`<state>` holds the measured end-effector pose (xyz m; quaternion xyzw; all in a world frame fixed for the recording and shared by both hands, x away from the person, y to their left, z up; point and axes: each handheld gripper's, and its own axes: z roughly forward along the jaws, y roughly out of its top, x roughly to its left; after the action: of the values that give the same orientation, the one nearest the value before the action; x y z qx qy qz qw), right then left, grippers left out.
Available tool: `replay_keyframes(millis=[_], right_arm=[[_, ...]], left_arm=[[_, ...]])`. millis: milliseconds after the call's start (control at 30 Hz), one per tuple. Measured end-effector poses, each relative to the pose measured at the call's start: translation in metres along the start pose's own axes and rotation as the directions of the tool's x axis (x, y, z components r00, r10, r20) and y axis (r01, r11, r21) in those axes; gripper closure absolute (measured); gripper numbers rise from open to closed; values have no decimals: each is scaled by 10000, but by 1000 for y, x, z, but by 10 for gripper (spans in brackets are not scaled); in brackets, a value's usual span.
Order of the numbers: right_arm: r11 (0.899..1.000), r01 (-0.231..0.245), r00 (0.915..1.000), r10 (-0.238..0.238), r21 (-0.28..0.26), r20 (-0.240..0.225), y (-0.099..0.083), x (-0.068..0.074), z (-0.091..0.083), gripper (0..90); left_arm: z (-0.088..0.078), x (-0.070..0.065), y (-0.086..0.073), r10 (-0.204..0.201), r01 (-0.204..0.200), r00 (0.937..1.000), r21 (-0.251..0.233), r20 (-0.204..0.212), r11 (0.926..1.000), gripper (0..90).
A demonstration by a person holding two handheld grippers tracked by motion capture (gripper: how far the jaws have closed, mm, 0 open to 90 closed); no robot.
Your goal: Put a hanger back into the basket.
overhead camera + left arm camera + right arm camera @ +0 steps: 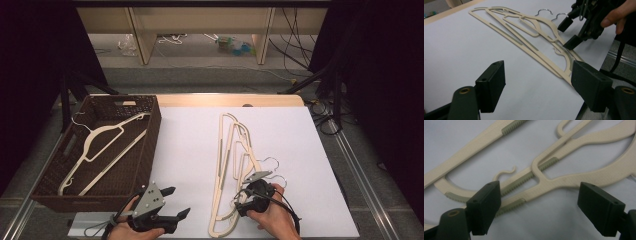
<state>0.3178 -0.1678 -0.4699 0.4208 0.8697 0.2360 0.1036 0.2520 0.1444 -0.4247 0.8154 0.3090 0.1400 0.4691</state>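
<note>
Hangers [235,165] are still lying stacked on the table; one hanger [102,150] is sitting in the basket [150,145]. Right gripper [245,197] is hovering open-jawed, probably over them, and left gripper [175,202] is gaping empty.

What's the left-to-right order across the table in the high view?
Brown wicker basket with one cream hanger inside → left gripper, jaws open over bare white table → pile of cream hangers → right gripper, open at the pile's near end.

No readable text, label or number anywhere.
</note>
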Motion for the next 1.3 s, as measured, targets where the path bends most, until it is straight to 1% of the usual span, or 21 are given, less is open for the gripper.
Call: replay_keyframes(millis=[33, 67, 133, 200, 233, 267, 333, 400, 433, 533, 633, 767, 800, 867, 900, 967, 1000, 1067, 1167, 1233, 1300], right_arm=[[10000, 30, 10000, -30, 28, 25, 0, 0, 0, 203], [10000, 35, 10000, -36, 47, 47, 1, 0, -1, 206], [10000, 55, 10000, -55, 83, 28, 1, 0, -1, 209], [10000, 27, 10000, -26, 80, -61, 0, 0, 0, 207], [10000, -10, 9999, 11, 62, -110, 0, 0, 0, 208], [10000, 29, 9999, -28, 58, -166, 0, 0, 1, 214], [9994, 51, 10000, -50, 345, -33, -1, 2, 1, 223], [9991, -52, 10000, 54, 420, -41, -1, 1, 0, 238], [9992, 206, 9998, -207, 355, 24, -1, -2, 0, 250], [9986, 2, 10000, -2, 525, -11, -3, -5, -2, 259], [9985, 191, 9998, -192, 519, 18, -5, -11, -4, 282], [9980, 36, 10000, -39, 638, 55, -10, -20, -8, 316], [9978, -35, 10000, 30, 655, 83, -11, -21, -9, 321], [9981, -3, 10000, -2, 618, 79, -13, -26, -11, 337], [9980, -21, 10000, 16, 627, 68, -13, -28, -12, 344], [9971, -183, 9998, 177, 744, 77, -14, -33, -13, 371], [9972, -152, 9999, 145, 734, 91, -15, -38, -14, 369], [9965, -296, 9993, 278, 787, 233, -17, -43, -16, 375], [9956, -445, 9989, 430, 820, 195, -19, -49, -17, 381], [9927, -659, 9976, 636, 1009, 256, -19, -48, -19, 377], [9947, -483, 9984, 452, 909, 353, -19, -50, -18, 375]], left_arm=[[3, 1, -3, -735, 732, 9969, 131, 291, 9972, 277], [5, 1, -4, -601, 592, 9979, 368, 253, 9976, 273], [6, 0, -5, -43, 48, 9999, 377, -145, 9993, 277], [5, 2, -4, 185, -181, 9998, 463, -95, 9988, 278], [7, 2, -5, -3, 6, 10000, 314, -90, 9995, 278], [7, 5, -4, 214, -201, 9995, 568, -223, 9982, 278], [8, 7, -6, 108, -94, 9997, 635, -218, 9979, 277], [10, 6, -8, -165, 167, 9998, 419, -67, 9990, 278], [9, 6, -7, -161, 167, 9998, 494, -118, 9986, 277], [10, 7, -7, -125, 128, 9999, 545, -58, 9984, 277], [11, 6, -6, -188, 188, 9998, 537, -3, 9984, 277], [10, 8, -5, 121, -127, 9999, 594, 99, 9982, 277], [12, 6, -6, -267, 262, 9996, 436, 110, 9987, 278], [11, 9, -6, 27, -34, 9999, 510, 146, 9987, 277], [12, 7, -6, -529, 518, 9980, 311, 357, 9982, 276], [11, 9, -6, -723, 709, 9941, 192, 809, 9973, 274], [11, 8, -7, -892, 887, 9927, 99, 816, 9960, 274], [11, 7, -6, -562, 553, 9965, 152, 622, 9984, 274], [11, 7, -6, -802, 784, 9945, 304, 670, 9965, 275], [11, 8, -6, -651, 630, 9953, 307, 711, 9975, 275], [12, 7, -6, -601, 583, 9949, 248, 816, 9980, 275]])
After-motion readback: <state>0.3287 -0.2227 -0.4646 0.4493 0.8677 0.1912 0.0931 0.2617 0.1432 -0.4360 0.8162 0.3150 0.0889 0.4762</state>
